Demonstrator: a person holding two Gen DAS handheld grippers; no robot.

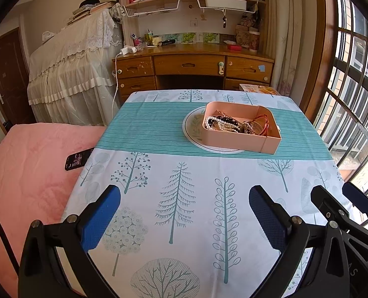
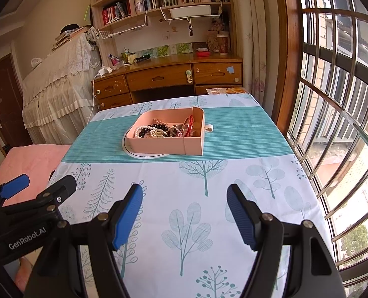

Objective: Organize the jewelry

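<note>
A pink box (image 1: 236,142) (image 2: 159,146) rests on a white plate (image 1: 192,126) (image 2: 128,149) on the far half of the table. It holds a pile of jewelry: a white pearl strand (image 1: 215,121) (image 2: 144,128), dark beads (image 1: 227,121) (image 2: 159,126) and a red bangle (image 1: 261,121) (image 2: 189,125). My left gripper (image 1: 184,198) is open and empty above the near tablecloth. My right gripper (image 2: 185,196) is open and empty too. Both are well short of the box.
The table has a tree-print cloth (image 1: 184,198) with a teal stripe. A phone (image 1: 78,160) lies on the pink bed (image 1: 27,173) at the left. A wooden desk (image 1: 189,64) stands behind; a barred window (image 2: 333,99) runs along the right.
</note>
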